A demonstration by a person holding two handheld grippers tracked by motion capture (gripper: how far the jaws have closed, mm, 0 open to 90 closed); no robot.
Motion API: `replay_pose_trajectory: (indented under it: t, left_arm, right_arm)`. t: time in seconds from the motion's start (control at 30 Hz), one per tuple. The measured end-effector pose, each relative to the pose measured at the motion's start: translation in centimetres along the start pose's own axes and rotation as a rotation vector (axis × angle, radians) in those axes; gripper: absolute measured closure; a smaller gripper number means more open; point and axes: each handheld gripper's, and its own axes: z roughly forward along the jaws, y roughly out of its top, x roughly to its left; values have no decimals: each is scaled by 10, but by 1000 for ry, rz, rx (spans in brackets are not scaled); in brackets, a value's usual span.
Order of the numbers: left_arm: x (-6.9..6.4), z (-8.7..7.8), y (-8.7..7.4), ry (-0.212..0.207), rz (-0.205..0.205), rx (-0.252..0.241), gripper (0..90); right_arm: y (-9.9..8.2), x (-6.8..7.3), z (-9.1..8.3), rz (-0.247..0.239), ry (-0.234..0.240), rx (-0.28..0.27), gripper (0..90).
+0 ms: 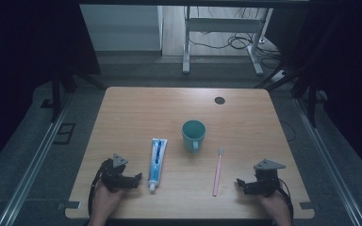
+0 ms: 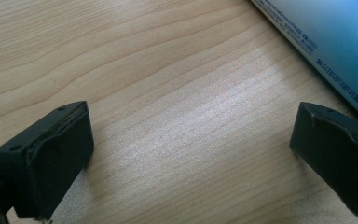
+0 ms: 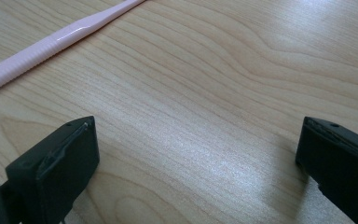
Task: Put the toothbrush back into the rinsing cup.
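Left tool (image 1: 134,179) rests near the surface's (image 1: 122,108) front edge, jaws spread, empty; toothpaste tube (image 1: 156,162) lies just beside it. Right tool (image 1: 242,183) sits toward the front right corner, jaws spread, empty; pink toothbrush (image 1: 217,172) nearby. Teal cup (image 1: 193,134) stands mid-surface.

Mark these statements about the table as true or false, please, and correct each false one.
1. The cup lies on its side. False: it stands upright.
2. The toothpaste tube lies left of the toothbrush. True.
3. The left tool holds the toothpaste tube. False: its jaws are open on bare table.
4. The right tool is open and holds nothing. True.
5. The toothbrush stands in the cup. False: it lies flat on the table.
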Motion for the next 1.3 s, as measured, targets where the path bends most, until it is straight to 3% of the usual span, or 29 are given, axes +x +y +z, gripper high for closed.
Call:
replay_pose_trajectory:
  t: [1.3]
  left_arm:
    - [0,0,0,-4,0,0,0]
  right_arm:
    - [1,0,-3,-6,-8,-9,0]
